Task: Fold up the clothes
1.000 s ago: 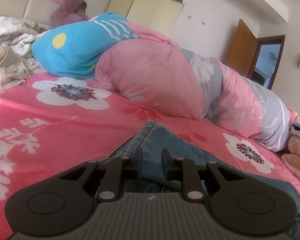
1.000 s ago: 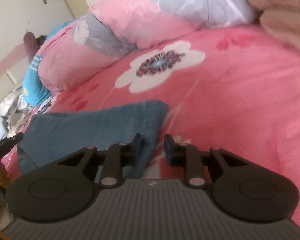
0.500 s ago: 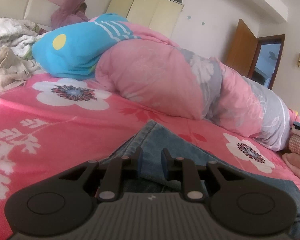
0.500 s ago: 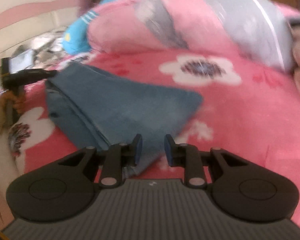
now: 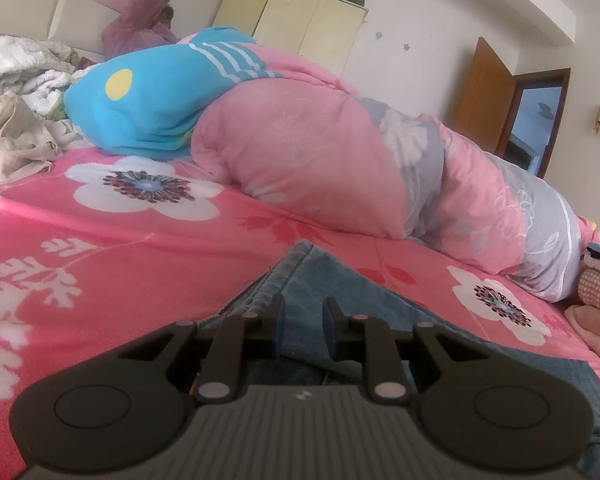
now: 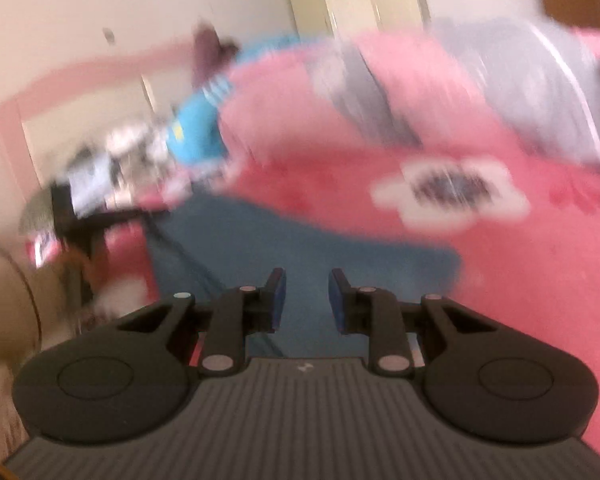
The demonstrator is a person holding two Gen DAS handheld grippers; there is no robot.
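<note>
Blue denim jeans [image 5: 328,280] folded on pink flowered bedsheet [image 5: 100,248], at 12 o'clock of my left gripper [image 5: 302,326] | both grippers slightly spread, pinching nothing | risk: right gripper [image 6: 302,300] swings fast, may drag fold open.

Jeans [image 5: 352,312]: one pair, blue denim, mid-wash, stitched seam along the visible edge. Lying flat on the pink floral bed cover [image 5: 100,232], folded in layers with edges stacked at the left side. One corner points toward the far side of the bed. In the right wrist view [image 6: 300,240] heavily blurred; a flat blue slab, detail unreadable.
</note>
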